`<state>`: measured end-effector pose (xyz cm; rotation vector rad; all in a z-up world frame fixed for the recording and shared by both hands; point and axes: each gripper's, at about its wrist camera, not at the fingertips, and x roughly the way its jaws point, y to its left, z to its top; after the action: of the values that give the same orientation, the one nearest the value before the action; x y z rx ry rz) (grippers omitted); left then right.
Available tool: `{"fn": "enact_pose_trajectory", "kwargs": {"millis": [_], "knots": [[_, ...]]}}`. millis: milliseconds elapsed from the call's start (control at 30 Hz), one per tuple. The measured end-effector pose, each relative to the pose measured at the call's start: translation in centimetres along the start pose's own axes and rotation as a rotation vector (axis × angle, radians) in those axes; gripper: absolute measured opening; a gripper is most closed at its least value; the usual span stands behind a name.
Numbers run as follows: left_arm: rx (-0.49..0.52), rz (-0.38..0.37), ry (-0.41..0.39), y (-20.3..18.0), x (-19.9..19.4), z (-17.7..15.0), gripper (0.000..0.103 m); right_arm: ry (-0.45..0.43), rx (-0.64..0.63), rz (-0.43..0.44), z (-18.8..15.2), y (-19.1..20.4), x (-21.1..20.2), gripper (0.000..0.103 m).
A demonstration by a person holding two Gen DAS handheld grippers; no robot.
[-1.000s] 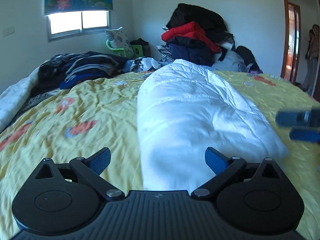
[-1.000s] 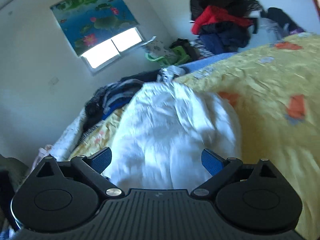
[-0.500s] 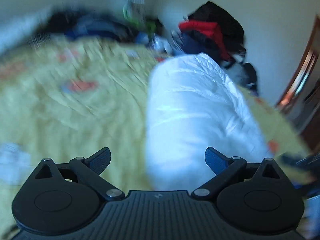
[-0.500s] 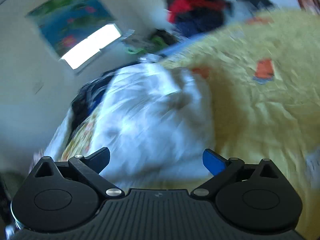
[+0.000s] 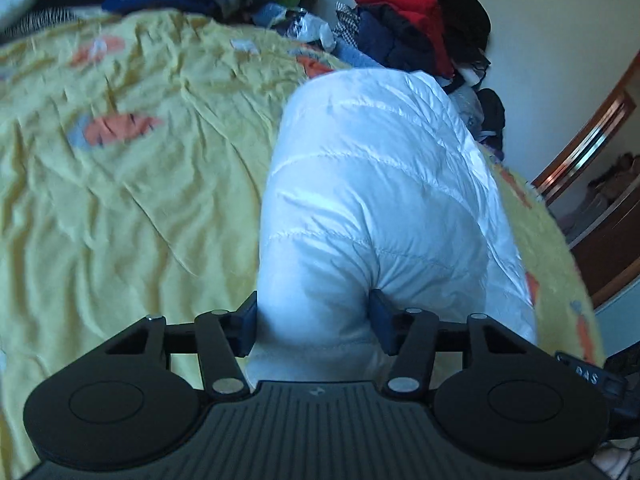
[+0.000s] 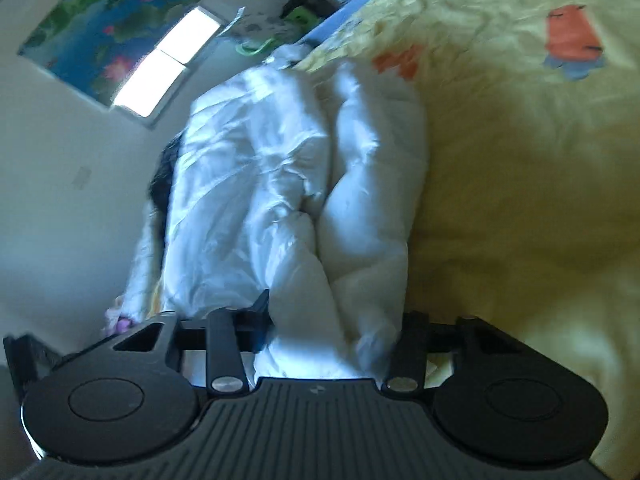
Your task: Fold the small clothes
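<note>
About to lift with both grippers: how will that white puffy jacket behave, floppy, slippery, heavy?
The white puffy jacket bulges between the left gripper fingers, so it likely compresses and sags. Its glossy sheen suggests a slippery shell. Quilted padding looks light for its bulk. The right gripper pinches bunched folds that may slide out.

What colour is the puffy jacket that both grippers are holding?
White, with quilted stitch lines; the puffy jacket shows best in the left wrist view.

We are in a home bedroom: a bed (image 5: 120,200) under a yellow patterned sheet, heaped clothes (image 5: 416,32) against the wall, a window (image 6: 168,64) with a floral blind (image 6: 100,36), a wooden door frame (image 5: 588,136).
</note>
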<state>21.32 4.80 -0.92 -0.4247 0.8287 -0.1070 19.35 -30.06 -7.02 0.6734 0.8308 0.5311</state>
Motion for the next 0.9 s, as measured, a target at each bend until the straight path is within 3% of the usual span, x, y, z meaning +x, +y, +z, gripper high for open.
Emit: {"fn": "enact_pose_trajectory", "kwargs": {"millis": [133, 200, 267, 367, 433, 533, 633, 700, 900], "knots": [[0.048, 0.034, -0.032, 0.2, 0.1, -0.8, 0.058, 0.001, -0.008, 0.011, -0.6, 0.1, 0.5, 0.046], [0.125, 0.089, -0.105, -0.9, -0.8, -1.8, 0.070, -0.011, 0.002, 0.003, -0.2, 0.0, 0.5, 0.051], [0.192, 0.150, -0.185, -2.1, -2.7, -3.1, 0.088, -0.030, 0.025, -0.053, -0.1, 0.2, -0.1, 0.070], [0.245, 0.181, -0.283, -3.5, -6.2, -6.3, 0.090, -0.153, -0.132, -0.112, -2.4, 2.6, -4.1, 0.070], [0.270, 0.236, -0.260, -4.4, -7.6, -8.7, 0.090, -0.198, -0.202, -0.159, -4.9, 4.3, -6.5, 0.070], [0.283, 0.229, -0.185, -5.0, -9.1, -11.8, 0.090, -0.160, -0.242, -0.275, -9.4, 5.7, -8.1, 0.088], [0.288, 0.209, -0.117, -4.9, -9.1, -13.8, 0.090, -0.113, -0.274, -0.327, -12.8, 6.5, -7.8, 0.087], [0.301, 0.271, -0.070, -5.0, -8.4, -14.2, 0.090, -0.067, -0.304, -0.366, -13.8, 7.3, -6.5, 0.087], [0.308, 0.294, -0.097, -5.3, -9.8, -14.0, 0.090, -0.104, -0.413, -0.435, -15.3, 10.3, -7.3, 0.091]]}}
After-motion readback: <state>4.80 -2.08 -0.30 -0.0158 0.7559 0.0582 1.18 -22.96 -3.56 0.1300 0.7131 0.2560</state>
